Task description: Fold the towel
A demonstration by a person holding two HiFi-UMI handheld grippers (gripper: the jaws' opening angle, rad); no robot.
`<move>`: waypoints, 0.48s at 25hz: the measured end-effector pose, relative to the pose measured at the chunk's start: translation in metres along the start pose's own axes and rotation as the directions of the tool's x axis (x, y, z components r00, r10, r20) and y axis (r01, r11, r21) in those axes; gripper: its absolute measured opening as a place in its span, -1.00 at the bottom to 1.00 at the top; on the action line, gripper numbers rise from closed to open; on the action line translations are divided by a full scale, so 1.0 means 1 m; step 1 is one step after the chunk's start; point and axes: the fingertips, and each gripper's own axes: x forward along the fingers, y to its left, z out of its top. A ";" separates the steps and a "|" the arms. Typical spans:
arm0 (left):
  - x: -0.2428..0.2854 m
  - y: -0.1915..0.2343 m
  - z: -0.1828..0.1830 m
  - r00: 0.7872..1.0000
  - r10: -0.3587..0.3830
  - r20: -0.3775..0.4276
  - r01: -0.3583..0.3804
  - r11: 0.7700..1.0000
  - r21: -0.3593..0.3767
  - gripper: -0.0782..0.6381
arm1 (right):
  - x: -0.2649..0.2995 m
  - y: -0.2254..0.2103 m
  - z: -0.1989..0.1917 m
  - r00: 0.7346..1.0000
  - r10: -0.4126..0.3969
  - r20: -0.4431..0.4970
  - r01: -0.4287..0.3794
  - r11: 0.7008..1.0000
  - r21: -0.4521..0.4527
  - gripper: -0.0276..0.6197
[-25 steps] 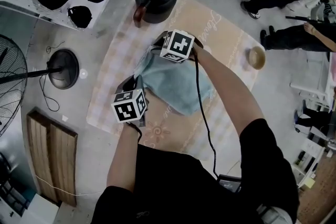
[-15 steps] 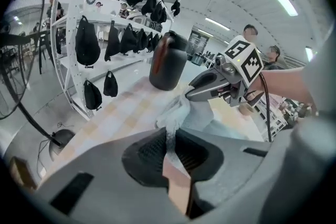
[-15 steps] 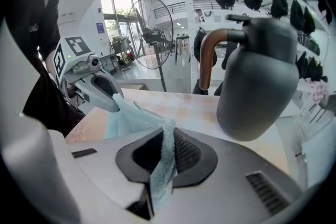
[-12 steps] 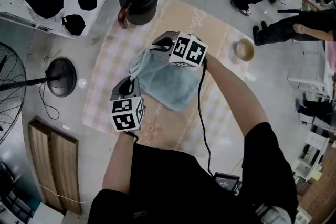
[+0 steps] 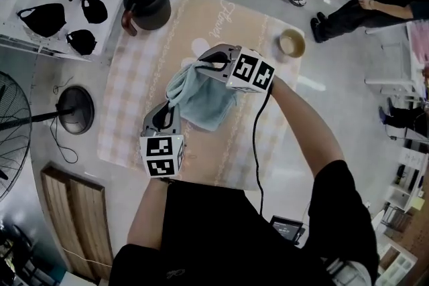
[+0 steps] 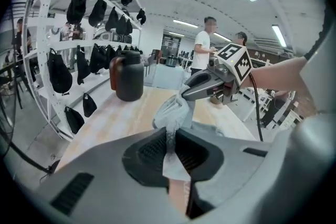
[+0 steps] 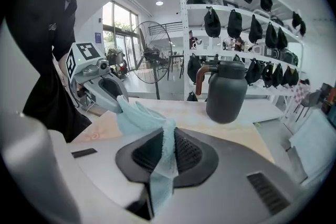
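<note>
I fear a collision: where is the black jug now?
In the head view, the jug stands at the upper left corner of the tablecloth, beyond the towel.

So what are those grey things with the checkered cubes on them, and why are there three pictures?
Those are two grabbing tools called grippers, each with two jaws. A person carries both, and the cubes are part of them. One picture comes from a camera on the person's head, looking down. The other two come from cameras riding on each gripper, looking along its jaws. Below lies a pale checked cloth with a black jug and a small bowl on it. The left gripper and the right gripper are each shut on an edge of a light blue towel, which hangs between them.
</note>
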 end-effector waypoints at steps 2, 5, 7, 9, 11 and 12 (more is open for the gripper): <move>-0.002 -0.017 -0.003 1.000 -0.022 -0.007 0.023 0.999 0.033 -0.67 | -0.013 0.008 -0.009 1.000 -0.015 0.006 0.015 1.000 0.015 -0.78; -0.002 -0.041 -0.011 0.998 -0.060 -0.024 0.062 0.995 0.074 -0.67 | -0.030 0.019 -0.026 0.999 -0.040 0.007 0.040 0.998 0.044 -0.77; 0.000 -0.054 -0.017 0.996 -0.079 -0.038 0.082 0.992 0.097 -0.67 | -0.039 0.026 -0.038 0.998 -0.056 0.008 0.055 0.996 0.067 -0.76; 0.001 -0.067 -0.024 0.994 -0.092 -0.052 0.098 0.988 0.120 -0.67 | -0.046 0.033 -0.051 0.997 -0.071 0.003 0.070 0.993 0.093 -0.75; 0.003 -0.076 -0.032 0.992 -0.104 -0.073 0.114 0.983 0.144 -0.67 | -0.050 0.041 -0.063 0.997 -0.083 -0.004 0.083 0.990 0.117 -0.74; 0.005 -0.081 -0.037 0.990 -0.109 -0.085 0.121 0.980 0.155 -0.67 | -0.052 0.045 -0.068 0.996 -0.088 -0.008 0.089 0.988 0.129 -0.74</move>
